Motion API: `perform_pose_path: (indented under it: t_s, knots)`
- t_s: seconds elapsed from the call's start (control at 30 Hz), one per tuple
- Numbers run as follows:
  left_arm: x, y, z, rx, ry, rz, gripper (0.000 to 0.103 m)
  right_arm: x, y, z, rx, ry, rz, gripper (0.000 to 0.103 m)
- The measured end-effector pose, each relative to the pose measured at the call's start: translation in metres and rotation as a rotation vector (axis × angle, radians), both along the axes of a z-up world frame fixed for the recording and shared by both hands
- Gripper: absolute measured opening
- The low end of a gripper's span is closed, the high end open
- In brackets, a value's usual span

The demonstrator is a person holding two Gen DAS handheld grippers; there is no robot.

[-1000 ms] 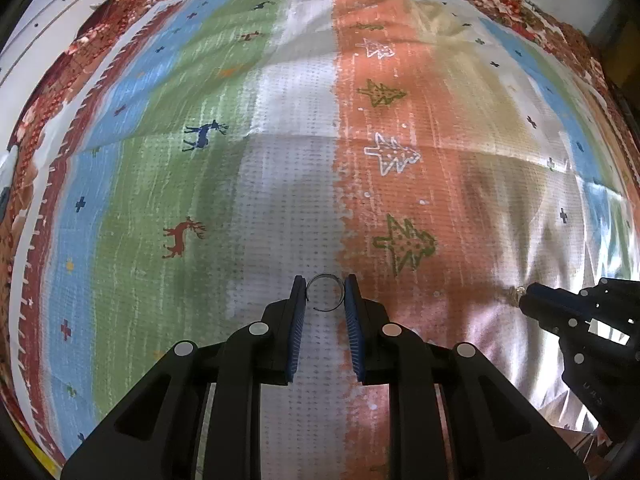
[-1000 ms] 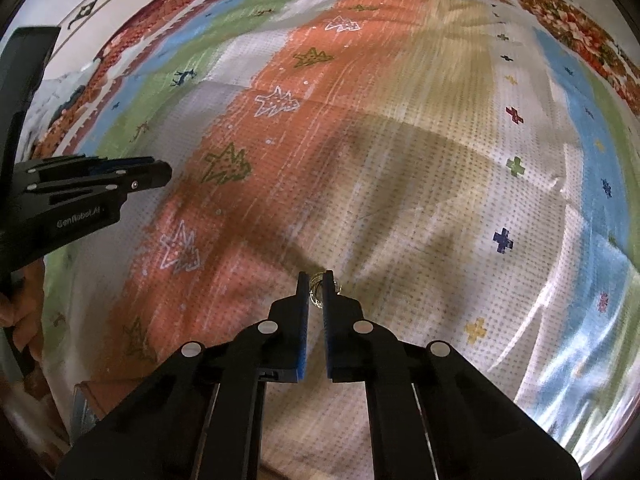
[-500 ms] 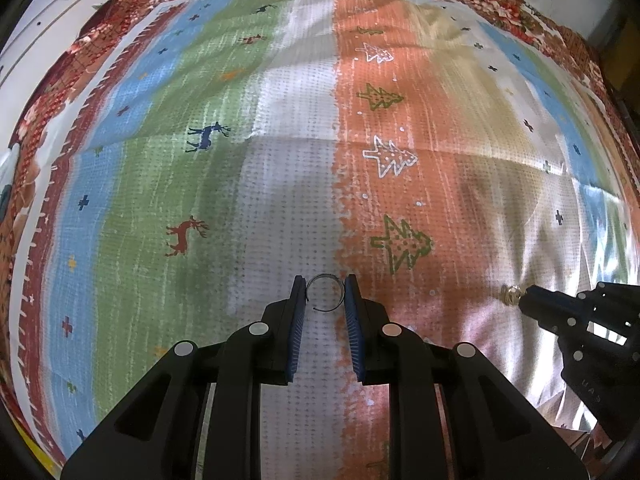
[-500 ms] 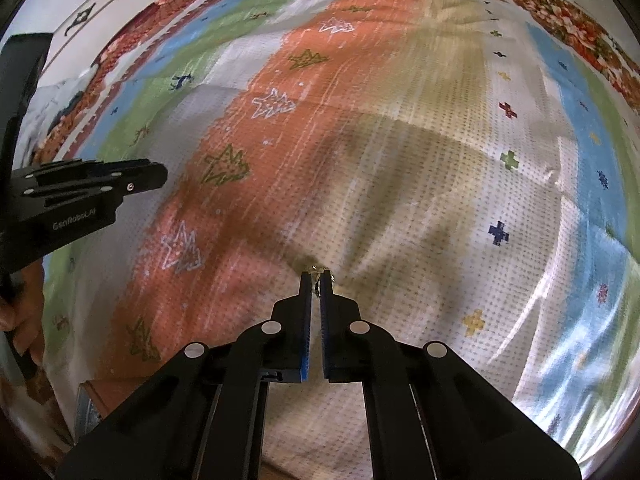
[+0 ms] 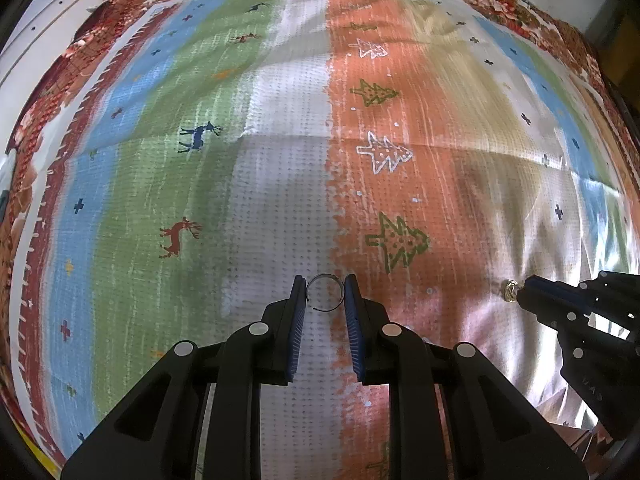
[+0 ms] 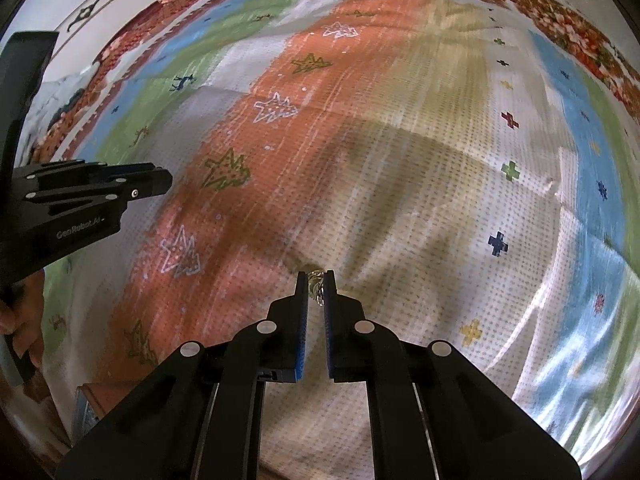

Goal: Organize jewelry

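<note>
My left gripper [image 5: 325, 289] is shut on a thin silver ring [image 5: 325, 280], an open hoop held between its blue pads above the striped cloth [image 5: 280, 160]. My right gripper [image 6: 316, 278] is shut on a small gold earring [image 6: 317, 286] that sticks out between its fingertips. In the left wrist view the right gripper [image 5: 528, 292] comes in from the right with the gold earring [image 5: 509, 291] at its tip. In the right wrist view the left gripper [image 6: 160, 180] shows at the left edge, its jaw gap hidden side-on.
The patterned cloth [image 6: 400, 160] with trees, deer and crosses covers the whole surface. A white cabinet [image 5: 40, 28] stands beyond its far left edge. A person's hand [image 6: 16, 320] holds the left gripper.
The right gripper has closed tighter on the earring and lifted slightly off the cloth. The left gripper still holds the ring in the same place.
</note>
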State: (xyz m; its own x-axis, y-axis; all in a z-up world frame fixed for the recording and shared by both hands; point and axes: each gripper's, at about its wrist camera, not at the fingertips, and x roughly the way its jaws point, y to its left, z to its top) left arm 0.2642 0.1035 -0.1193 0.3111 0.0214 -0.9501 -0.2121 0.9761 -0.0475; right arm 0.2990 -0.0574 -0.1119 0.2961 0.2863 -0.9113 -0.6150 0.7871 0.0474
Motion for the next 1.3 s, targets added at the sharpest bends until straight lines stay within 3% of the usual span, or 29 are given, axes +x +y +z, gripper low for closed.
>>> perform_pose_path:
  t_s: [0.3,0.67,0.77,0.8,0.83,1.27,1.3]
  knots:
    - [-0.002,-0.001,0.003,-0.01,-0.012,0.001,0.019,-0.002,-0.004,0.006,0.005,-0.024,-0.006,0.001]
    - [-0.002,0.0,0.005,-0.012,-0.014,0.003,0.019,0.0,-0.004,0.005,-0.001,-0.01,-0.01,0.001]
    - [-0.002,0.001,0.004,-0.01,-0.01,0.001,0.019,0.001,-0.005,0.004,-0.008,-0.01,-0.017,0.013]
    - [-0.001,0.001,0.004,-0.011,-0.008,0.001,0.019,0.001,-0.004,0.003,-0.015,-0.017,-0.018,0.032]
    - [-0.001,0.001,0.003,-0.011,-0.008,0.0,0.019,0.001,-0.004,0.003,-0.024,-0.029,-0.017,0.043]
    - [0.001,0.0,-0.003,-0.016,0.008,-0.007,0.019,0.001,0.011,-0.013,-0.065,-0.023,0.02,0.043]
    - [0.002,0.0,-0.003,-0.016,0.01,-0.005,0.019,0.001,0.011,-0.013,-0.065,-0.024,0.022,0.037]
